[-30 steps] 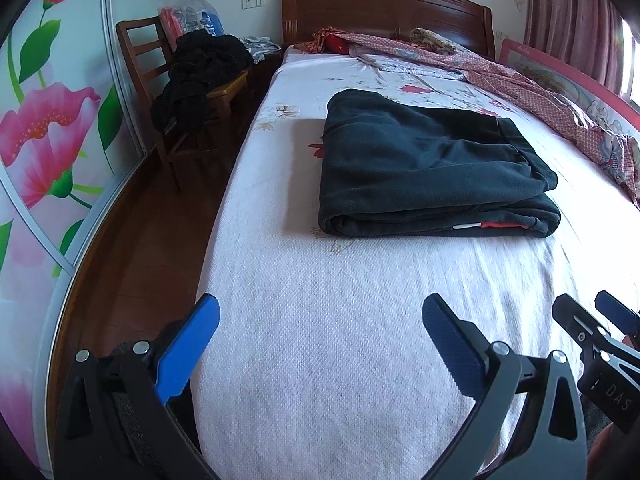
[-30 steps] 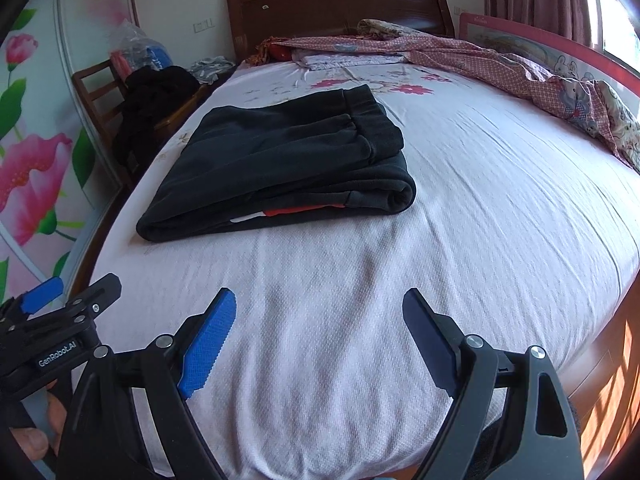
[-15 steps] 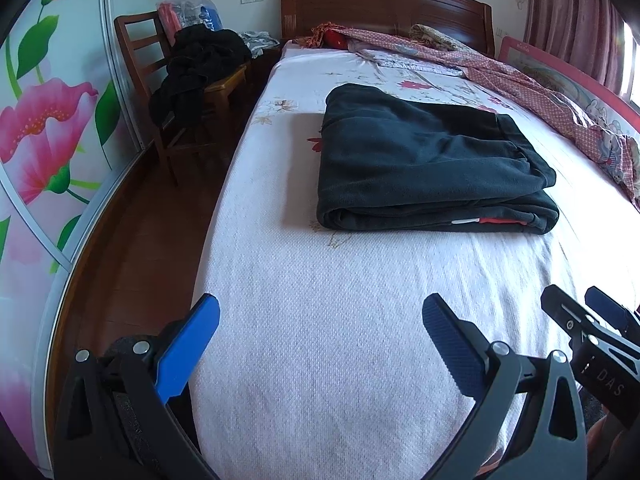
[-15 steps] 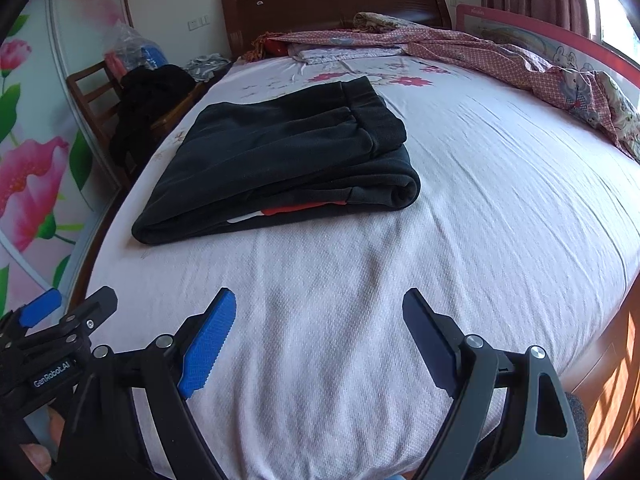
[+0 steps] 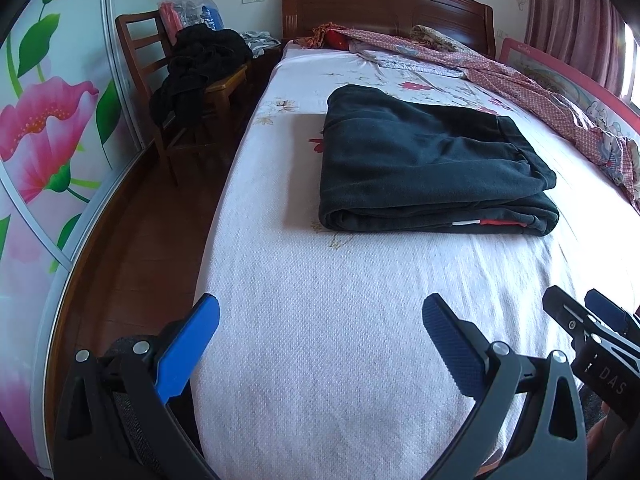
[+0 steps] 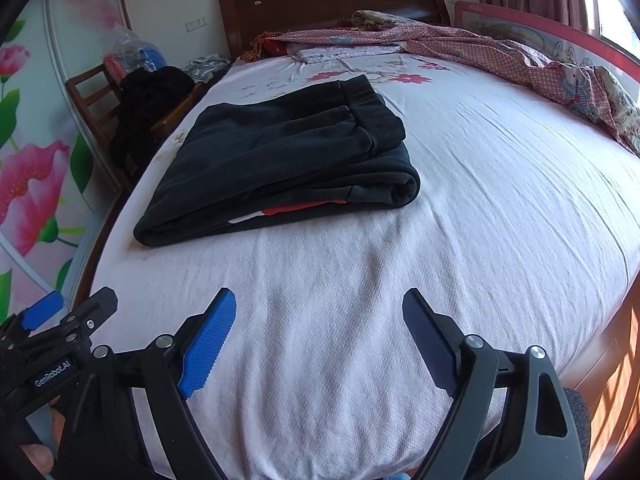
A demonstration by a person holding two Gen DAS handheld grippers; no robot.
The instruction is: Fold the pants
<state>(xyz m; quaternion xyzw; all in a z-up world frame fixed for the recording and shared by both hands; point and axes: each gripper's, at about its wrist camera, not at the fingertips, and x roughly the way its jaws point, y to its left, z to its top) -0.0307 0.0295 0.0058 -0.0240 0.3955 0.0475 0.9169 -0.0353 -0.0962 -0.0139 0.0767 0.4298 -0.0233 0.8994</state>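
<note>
While the dark pants [image 5: 432,168] are lying folded into a compact stack on the white bedsheet [image 5: 320,340], toward the left side of the bed and well ahead of both tools, the left gripper [image 5: 320,320] is hovering over bare sheet with jaws spread wide, gripping nothing. The right gripper [image 6: 318,312] is sitting just beside it, also gaping wide and empty. The fold is looking about done; a red-and-white bit is peeking out at the near edge, and the layers on the right end are sitting slightly staggered. To finish well: probably leaving the stack alone, or if tidying, nudging the near edge square and pressing the top layer flat without dragging the sheet underneath.
</note>
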